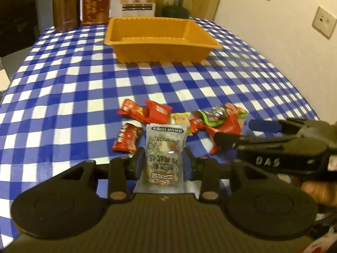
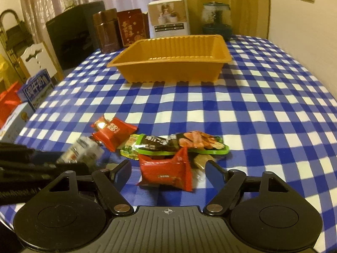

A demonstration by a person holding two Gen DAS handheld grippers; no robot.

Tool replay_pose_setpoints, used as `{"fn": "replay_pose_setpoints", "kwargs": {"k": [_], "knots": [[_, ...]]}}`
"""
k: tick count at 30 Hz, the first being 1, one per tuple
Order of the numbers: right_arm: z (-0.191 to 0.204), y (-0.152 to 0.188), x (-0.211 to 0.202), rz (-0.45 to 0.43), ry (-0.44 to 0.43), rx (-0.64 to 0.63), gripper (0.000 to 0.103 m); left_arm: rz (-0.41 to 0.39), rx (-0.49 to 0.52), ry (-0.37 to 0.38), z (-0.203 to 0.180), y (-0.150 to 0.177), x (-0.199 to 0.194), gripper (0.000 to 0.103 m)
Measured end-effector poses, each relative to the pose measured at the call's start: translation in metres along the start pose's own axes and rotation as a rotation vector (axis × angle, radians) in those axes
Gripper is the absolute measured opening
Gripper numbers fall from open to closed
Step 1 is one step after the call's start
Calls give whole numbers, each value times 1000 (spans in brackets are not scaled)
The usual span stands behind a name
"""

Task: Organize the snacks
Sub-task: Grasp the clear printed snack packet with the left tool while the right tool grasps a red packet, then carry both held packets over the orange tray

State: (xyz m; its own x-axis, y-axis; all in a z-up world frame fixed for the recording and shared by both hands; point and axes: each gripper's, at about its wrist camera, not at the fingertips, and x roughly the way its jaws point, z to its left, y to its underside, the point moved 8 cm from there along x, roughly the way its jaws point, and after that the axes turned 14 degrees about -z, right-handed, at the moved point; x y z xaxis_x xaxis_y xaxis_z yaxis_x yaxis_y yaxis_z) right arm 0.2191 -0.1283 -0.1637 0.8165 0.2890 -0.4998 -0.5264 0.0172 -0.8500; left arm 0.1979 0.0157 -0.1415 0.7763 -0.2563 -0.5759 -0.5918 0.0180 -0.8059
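Left gripper [image 1: 164, 158] is clamped narrow on a clear grey snack packet [image 1: 164, 154], which stands upright between the pads, top edge pointing away from the camera; the packet looks lifted clear of the checked tablecloth [image 1: 63, 88], though contact at its lower end is hidden by the gripper body. Right gripper [image 2: 168, 172] has its jaws wide, straddling a red snack pouch [image 2: 166, 172]; neither pad visibly touches it, so I read this as a grasp lined up but not made. Just ahead of the right gripper's fingertips lies a long green-and-black snack bag [image 2: 179, 145], and ahead and to the left of it another red packet [image 2: 113, 135]. From the left wrist view, further red packets [image 1: 126, 139] sit just ahead and left of the held packet, and the right gripper enters from the right side, near the pile. The orange tray [image 1: 160, 40] stands well ahead of both grippers, across open cloth, and its visible interior shows no snacks. Judgement on progress: early. One packet is in hand but not delivered, one is about to be gripped, and the whole remaining pile is left to move. Tins and a glass jar [image 1: 177, 2] beyond the tray appear uninvolved.
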Motion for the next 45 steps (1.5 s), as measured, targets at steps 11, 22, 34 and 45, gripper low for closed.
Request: {"fn": "replay_pose_setpoints", "kwargs": {"k": [11,22,34,45], "knots": [[10,10,14,15,29,-86,49,-9,-31,-5,5,-4,4,35],[5,1,-23,1,13,-55,46,-35,-32,-8,-3,-14,-5,35],[-15,-59,-32,-102,19,-37,46,-112,-19,-20,-10,-65,-2,35],[-36,-144,34,-206,28,-31,46,-201,-16,-26,1,-153,58,35]]}}
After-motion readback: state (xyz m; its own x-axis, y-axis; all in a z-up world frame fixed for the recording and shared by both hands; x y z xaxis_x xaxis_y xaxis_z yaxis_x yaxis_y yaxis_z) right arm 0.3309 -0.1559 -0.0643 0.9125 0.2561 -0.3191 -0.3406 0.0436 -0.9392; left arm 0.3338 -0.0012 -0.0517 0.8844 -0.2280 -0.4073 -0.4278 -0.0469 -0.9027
